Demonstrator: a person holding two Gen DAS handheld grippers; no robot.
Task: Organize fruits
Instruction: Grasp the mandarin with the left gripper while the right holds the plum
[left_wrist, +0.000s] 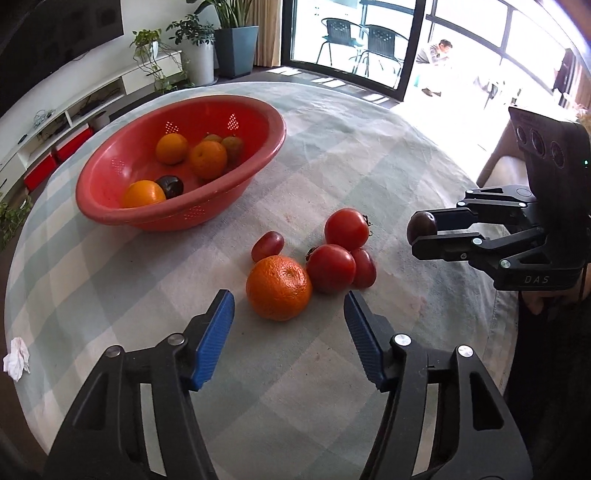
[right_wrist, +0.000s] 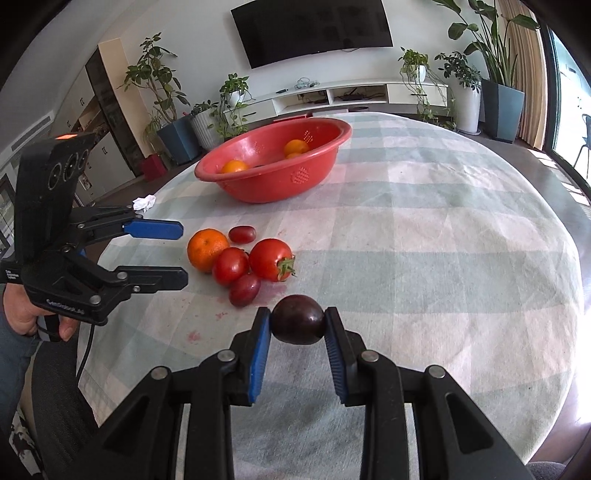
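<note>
A mandarin (left_wrist: 279, 288) (right_wrist: 207, 249) lies on the checked tablecloth (left_wrist: 369, 155) with two tomatoes (left_wrist: 346, 228) (left_wrist: 330, 267) and two small red fruits (left_wrist: 267, 245) (left_wrist: 364, 271) close around it. My left gripper (left_wrist: 288, 299) (right_wrist: 183, 254) is open, its blue pads on either side of the mandarin's near edge, not touching. My right gripper (right_wrist: 298, 321) (left_wrist: 421, 230) is shut on a dark plum (right_wrist: 298, 325) (left_wrist: 422, 226), held above the cloth to the right of the pile. A red bowl (left_wrist: 110, 206) (right_wrist: 266, 188) further back holds several oranges and a dark plum.
A crumpled tissue (left_wrist: 16, 358) (right_wrist: 144, 202) lies near the table's left edge. A person's hand (right_wrist: 33, 321) holds the left gripper's handle. A chair (left_wrist: 506, 166) stands past the table's right edge. Plants and a low TV shelf line the far wall.
</note>
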